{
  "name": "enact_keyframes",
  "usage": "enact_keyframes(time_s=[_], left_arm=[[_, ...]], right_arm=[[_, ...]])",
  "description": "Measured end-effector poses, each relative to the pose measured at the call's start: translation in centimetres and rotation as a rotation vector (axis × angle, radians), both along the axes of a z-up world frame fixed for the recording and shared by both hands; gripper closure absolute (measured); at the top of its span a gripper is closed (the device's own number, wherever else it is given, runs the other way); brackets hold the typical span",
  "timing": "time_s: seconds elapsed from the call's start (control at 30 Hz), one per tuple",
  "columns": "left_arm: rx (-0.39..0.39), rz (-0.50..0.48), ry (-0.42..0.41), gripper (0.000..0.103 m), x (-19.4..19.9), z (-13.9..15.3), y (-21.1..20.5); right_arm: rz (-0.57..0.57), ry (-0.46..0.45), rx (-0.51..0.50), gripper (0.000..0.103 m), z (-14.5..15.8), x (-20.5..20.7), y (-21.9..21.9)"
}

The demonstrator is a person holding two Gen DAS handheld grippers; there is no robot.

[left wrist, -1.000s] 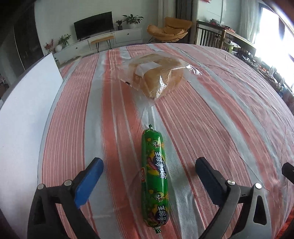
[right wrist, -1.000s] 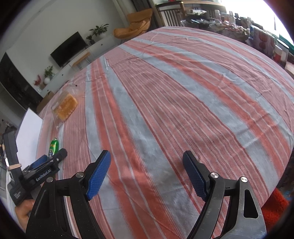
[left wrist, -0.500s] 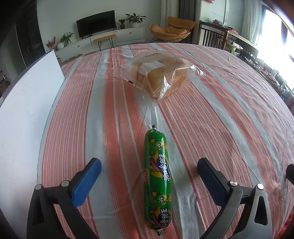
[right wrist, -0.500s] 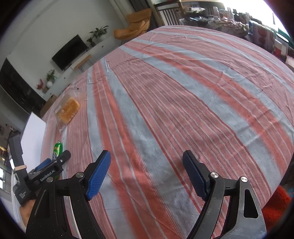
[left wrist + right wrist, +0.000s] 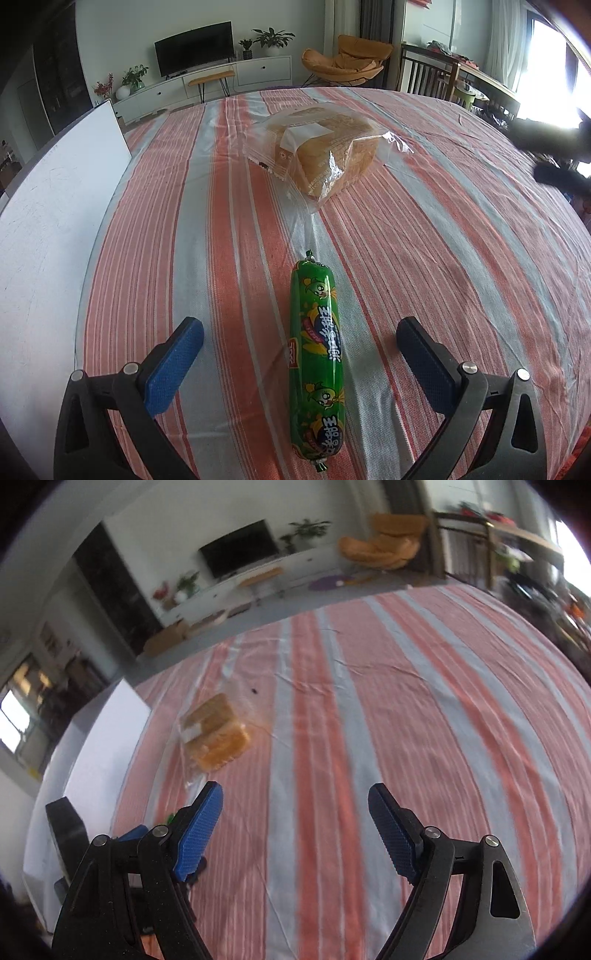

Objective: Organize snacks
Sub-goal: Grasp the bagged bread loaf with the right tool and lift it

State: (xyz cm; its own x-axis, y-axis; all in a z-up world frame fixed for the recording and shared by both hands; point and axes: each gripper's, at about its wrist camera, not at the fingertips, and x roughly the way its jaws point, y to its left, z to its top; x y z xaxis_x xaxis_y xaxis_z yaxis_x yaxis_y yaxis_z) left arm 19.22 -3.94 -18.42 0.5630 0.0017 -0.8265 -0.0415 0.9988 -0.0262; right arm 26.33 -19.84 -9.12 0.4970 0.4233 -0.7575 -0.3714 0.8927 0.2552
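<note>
A green sausage snack [image 5: 317, 365] lies lengthwise on the striped tablecloth between the fingers of my left gripper [image 5: 299, 347], which is open and not touching it. A bag of sliced bread [image 5: 321, 151] lies further back, also seen in the right wrist view [image 5: 216, 734]. My right gripper [image 5: 295, 823] is open and empty above the cloth, right of the left gripper. Only a green tip of the sausage [image 5: 170, 818] shows there, behind the left finger.
A white board [image 5: 48, 221] lies along the table's left edge, also in the right wrist view [image 5: 99, 749]. The red and grey striped tablecloth [image 5: 406, 709] stretches to the right. A dark blurred part of the right gripper [image 5: 554, 147] shows at the right edge.
The right gripper has swung left toward the bread and the left gripper, and its view is blurred. The left gripper has drawn back slightly; the sausage stays between its fingers.
</note>
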Motion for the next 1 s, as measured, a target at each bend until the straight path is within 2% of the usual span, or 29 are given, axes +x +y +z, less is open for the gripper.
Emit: enact_keyframes(time_s=[0.1, 0.13, 0.2, 0.27, 0.3, 0.4, 0.47, 0.5, 0.53, 0.6, 0.73, 0.87, 1.0], left_arm=[[0.000, 0.001, -0.001, 0.000, 0.0, 0.0, 0.0], [0.001, 0.001, -0.001, 0.000, 0.0, 0.0, 0.0], [0.000, 0.001, -0.001, 0.000, 0.0, 0.0, 0.0], [0.000, 0.001, -0.001, 0.000, 0.0, 0.0, 0.0], [0.000, 0.001, -0.001, 0.000, 0.0, 0.0, 0.0], [0.000, 0.002, -0.003, 0.000, 0.1, 0.0, -0.1], [0.000, 0.003, -0.003, 0.000, 0.1, 0.0, -0.2], [-0.001, 0.003, -0.003, 0.000, 0.1, 0.0, -0.2], [-0.001, 0.003, -0.003, 0.000, 0.1, 0.0, -0.2], [-0.001, 0.003, -0.003, 0.000, 0.1, 0.0, -0.2], [-0.001, 0.003, -0.004, 0.000, 0.1, 0.0, -0.2], [0.001, 0.004, -0.004, 0.000, 0.1, 0.0, -0.3], [0.001, 0.004, -0.004, 0.000, 0.1, 0.0, -0.3]], right_arm=[[0.187, 0.036, -0.027, 0.020, -0.1, 3.7, 6.3], [0.228, 0.037, -0.064, 0.020, -0.4, 4.9, 8.5], [0.254, 0.035, -0.167, 0.020, -1.7, 6.7, 11.4], [0.271, 0.111, -0.254, 0.020, -4.3, 8.6, 13.4], [0.272, 0.122, -0.236, 0.012, -4.9, 8.8, 13.6], [0.265, 0.142, -0.288, 0.011, -6.8, 8.5, 14.1], [0.261, 0.109, -0.316, 0.013, -6.7, 7.4, 14.2], [0.246, 0.108, -0.314, 0.015, -6.5, 6.9, 13.9], [0.224, 0.097, -0.298, 0.023, -6.1, 6.3, 13.3], [0.163, 0.101, -0.261, 0.032, -5.2, 5.8, 11.6], [-0.012, 0.086, -0.155, 0.032, -2.6, 2.6, 4.9], [-0.185, 0.115, -0.066, 0.032, -1.2, -3.9, -3.0], [-0.289, 0.138, -0.022, 0.032, -1.3, -10.6, -7.0]])
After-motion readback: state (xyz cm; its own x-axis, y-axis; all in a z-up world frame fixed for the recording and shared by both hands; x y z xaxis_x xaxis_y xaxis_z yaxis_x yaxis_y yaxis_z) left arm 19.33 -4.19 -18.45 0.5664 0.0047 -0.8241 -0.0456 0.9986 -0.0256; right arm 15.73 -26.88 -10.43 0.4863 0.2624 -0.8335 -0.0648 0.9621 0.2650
